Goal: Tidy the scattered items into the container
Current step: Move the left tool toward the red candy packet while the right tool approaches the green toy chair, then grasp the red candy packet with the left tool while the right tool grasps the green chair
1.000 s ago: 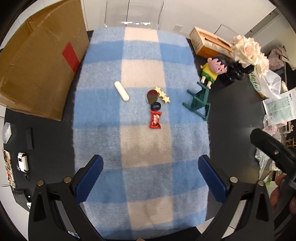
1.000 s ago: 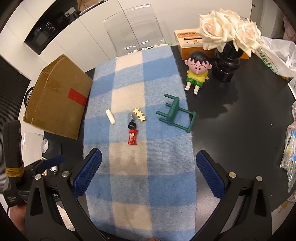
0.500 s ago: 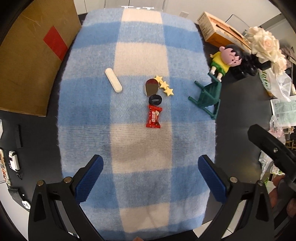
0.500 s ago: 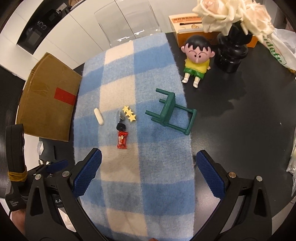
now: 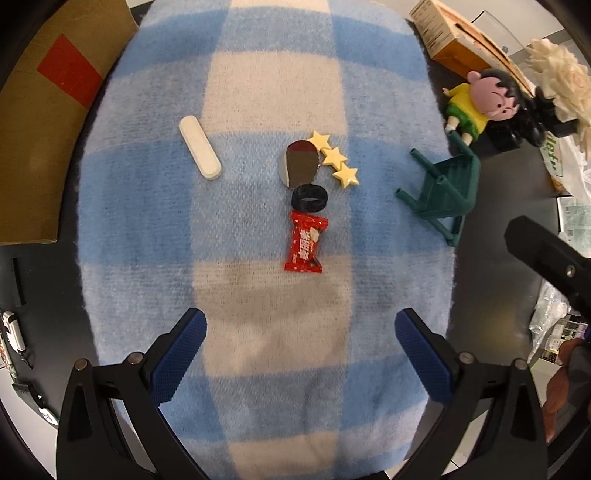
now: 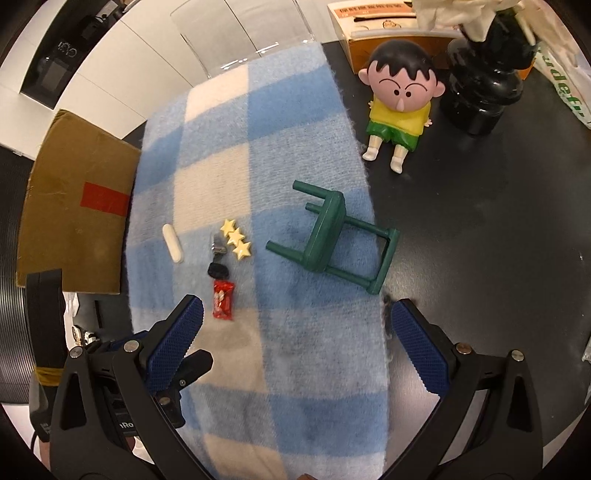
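Observation:
On a blue and cream checked blanket [image 5: 266, 66] lie a red candy wrapper [image 5: 304, 242], a black ring [image 5: 308, 198], a small oval mirror [image 5: 300, 164], three yellow stars [image 5: 334, 157] and a white oblong piece [image 5: 200, 147]. A green toy stool [image 5: 441, 190] lies on its side at the blanket's right edge. A brown cardboard box [image 5: 37, 110] stands at the left. My left gripper [image 5: 301, 356] is open and empty, above the blanket just short of the candy. My right gripper [image 6: 295, 347] is open and empty, near the stool [image 6: 332, 236] and candy [image 6: 223, 299].
A cartoon boy doll [image 6: 400, 103], a black vase with cream roses [image 6: 484, 81] and an orange carton [image 6: 373, 22] stand on the black table at the right. Plastic bags and papers [image 5: 569, 155] lie at the far right. Small items [image 5: 11, 328] sit at the left edge.
Both grippers have moved forward and lower towards the items; the candy, ring, mirror and stool look larger. Nothing on the blanket has moved. Both stay open.

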